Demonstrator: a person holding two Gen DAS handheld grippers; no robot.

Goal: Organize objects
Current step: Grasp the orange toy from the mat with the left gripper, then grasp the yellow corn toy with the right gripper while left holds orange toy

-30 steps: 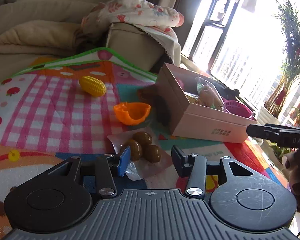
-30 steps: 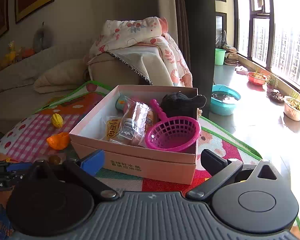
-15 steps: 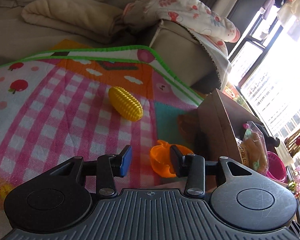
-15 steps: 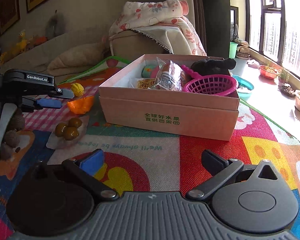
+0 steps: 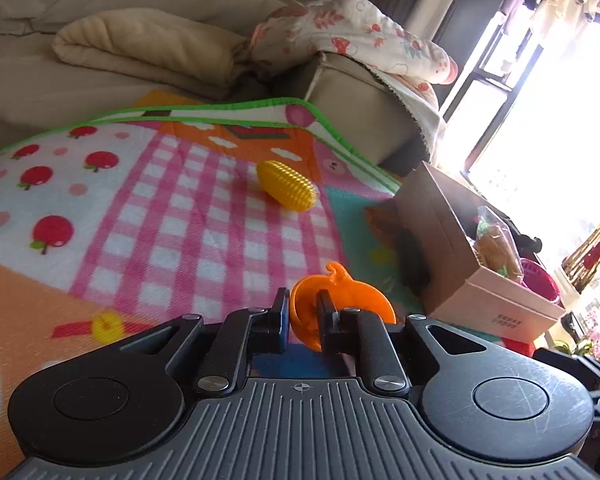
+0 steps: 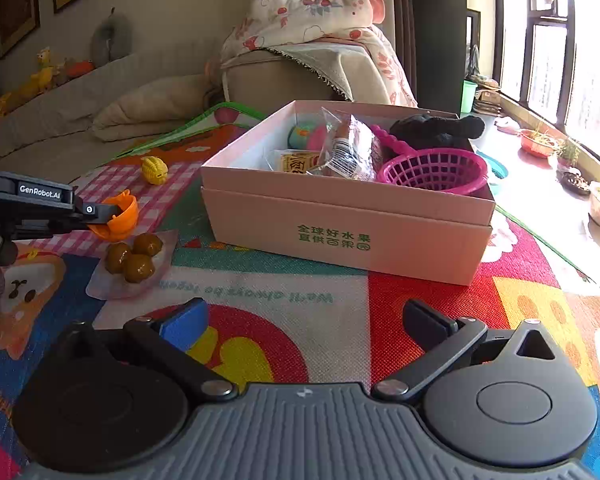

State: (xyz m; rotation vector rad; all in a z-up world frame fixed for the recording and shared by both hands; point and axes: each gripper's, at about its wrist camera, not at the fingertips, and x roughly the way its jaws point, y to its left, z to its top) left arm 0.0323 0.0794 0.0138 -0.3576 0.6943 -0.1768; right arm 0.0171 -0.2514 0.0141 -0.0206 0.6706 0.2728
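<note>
My left gripper [image 5: 302, 312] is shut on the rim of an orange toy pumpkin half [image 5: 348, 300], just above the play mat; it shows from the side in the right wrist view [image 6: 118, 216]. A yellow toy corn [image 5: 287, 186] lies further off on the pink checked patch [image 6: 154, 170]. A clear packet of brown chestnuts [image 6: 134, 258] lies beside the pumpkin. The pink cardboard box [image 6: 340, 224] holds a magenta basket [image 6: 436, 170], a wrapped snack [image 6: 350, 148] and a black toy [image 6: 436, 130]. My right gripper [image 6: 304, 322] is open and empty over the mat, short of the box.
A sofa with a beige folded blanket [image 5: 148, 52] and a floral cover [image 6: 316, 20] borders the mat's far edge. Small plant pots [image 6: 540, 142] stand by the window on the right. The box also shows at the right of the left wrist view [image 5: 480, 280].
My left gripper moved forward from the chestnut packet to the orange pumpkin half and shut on its rim. The right gripper pulled back and lowered, staying open.
</note>
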